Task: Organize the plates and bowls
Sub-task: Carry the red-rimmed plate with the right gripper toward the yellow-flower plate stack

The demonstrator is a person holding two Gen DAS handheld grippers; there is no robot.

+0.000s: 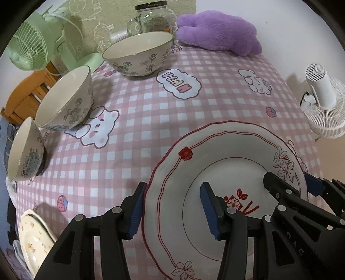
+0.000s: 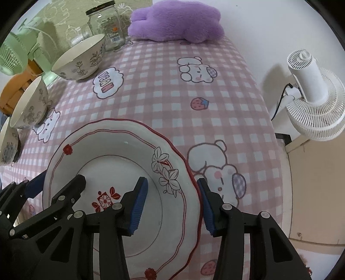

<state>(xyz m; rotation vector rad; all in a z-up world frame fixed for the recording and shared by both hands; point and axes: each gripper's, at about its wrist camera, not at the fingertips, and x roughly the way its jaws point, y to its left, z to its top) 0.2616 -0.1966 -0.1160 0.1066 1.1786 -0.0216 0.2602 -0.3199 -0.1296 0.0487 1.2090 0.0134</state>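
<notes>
A white plate with a red wavy rim and flower prints (image 1: 217, 150) lies on the pink checked tablecloth; it also shows in the right wrist view (image 2: 116, 146). My left gripper (image 1: 172, 211) is open and straddles the plate's left rim, one finger outside and one over the plate. My right gripper (image 2: 172, 206) is open and straddles the right rim the same way. Three floral bowls stand along the left: a large one (image 1: 138, 53), a middle one (image 1: 66, 99) and a small one (image 1: 24, 150). A cream plate with small flowers (image 1: 34, 239) lies at the near left edge.
A green fan (image 1: 32, 43) and a glass jar (image 1: 154, 19) stand at the back left. A purple plush (image 1: 220, 32) lies at the back. A white fan (image 2: 312, 94) stands off the table's right side. A wooden chair (image 1: 25, 94) is at the left.
</notes>
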